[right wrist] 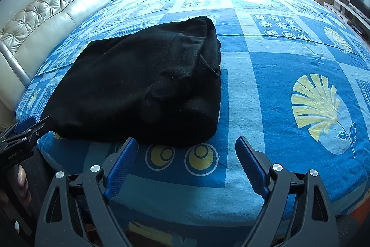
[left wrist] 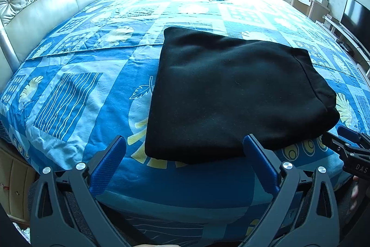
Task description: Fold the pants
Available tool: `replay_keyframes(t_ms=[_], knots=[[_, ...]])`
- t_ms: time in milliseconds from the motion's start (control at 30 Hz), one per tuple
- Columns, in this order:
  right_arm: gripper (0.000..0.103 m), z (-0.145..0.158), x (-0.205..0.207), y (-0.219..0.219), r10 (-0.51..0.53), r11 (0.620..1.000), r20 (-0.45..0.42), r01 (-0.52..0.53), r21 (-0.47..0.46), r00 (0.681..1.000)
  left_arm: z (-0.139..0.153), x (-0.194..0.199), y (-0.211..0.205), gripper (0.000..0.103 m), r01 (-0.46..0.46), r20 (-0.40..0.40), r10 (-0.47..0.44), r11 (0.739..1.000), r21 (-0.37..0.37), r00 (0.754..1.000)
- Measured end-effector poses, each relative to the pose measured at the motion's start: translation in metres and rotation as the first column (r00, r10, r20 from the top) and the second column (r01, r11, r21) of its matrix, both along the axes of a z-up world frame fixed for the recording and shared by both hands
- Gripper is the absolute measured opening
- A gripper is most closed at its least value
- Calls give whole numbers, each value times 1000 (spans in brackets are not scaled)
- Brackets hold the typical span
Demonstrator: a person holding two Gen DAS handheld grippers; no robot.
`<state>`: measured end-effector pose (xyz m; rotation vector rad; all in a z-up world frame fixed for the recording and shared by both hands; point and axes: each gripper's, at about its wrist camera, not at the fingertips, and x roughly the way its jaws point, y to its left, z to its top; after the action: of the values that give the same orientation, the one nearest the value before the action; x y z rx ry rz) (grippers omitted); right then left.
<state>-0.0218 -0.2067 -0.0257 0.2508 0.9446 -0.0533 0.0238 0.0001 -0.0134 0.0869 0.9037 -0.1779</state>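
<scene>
Pants: we see the black, soft-knit pants (left wrist: 233,94) lying in a compact folded rectangle on the bed with the blue patchwork sheet (left wrist: 76,94), centre of the left wrist view and centre-left of the right wrist view.
Left gripper: our left gripper (left wrist: 185,145) has its blue-padded jaws spread wide with nothing between them; it hangs at the bottom of the frame, just short of the bundle's near edge.
Right gripper: our right gripper (right wrist: 187,147) is likewise spread wide and empty, just beside the bundle's near right corner, over the yellow ring print.
Step in hand: we judge the folding to be nearly or fully finished; both grippers are clear of the cloth.
Loose spots: in the right wrist view the right side of the bundle looks lumpy, with a hem edge showing.
Next move: if we go on, it calls for smoothing or squaring that right edge; otherwise we back both grippers away without snagging the fabric.
</scene>
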Motion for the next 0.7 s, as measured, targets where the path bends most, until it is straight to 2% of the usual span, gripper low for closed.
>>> replay_keyframes(t_ms=[467,567,700], knots=[[86,-3,0,4,11,1000,-6,-11,8,1000,3,-1,-6,101,3,-8,-2,1000,28,1000],[86,-2,-2,3,6,1000,0,-6,23,1000,16,2,-6,101,31,4,-31,998,-55,1000],[86,23,-3,-7,-9,997,50,5,71,999,43,26,9,101,47,87,-40,995,-82,995]])
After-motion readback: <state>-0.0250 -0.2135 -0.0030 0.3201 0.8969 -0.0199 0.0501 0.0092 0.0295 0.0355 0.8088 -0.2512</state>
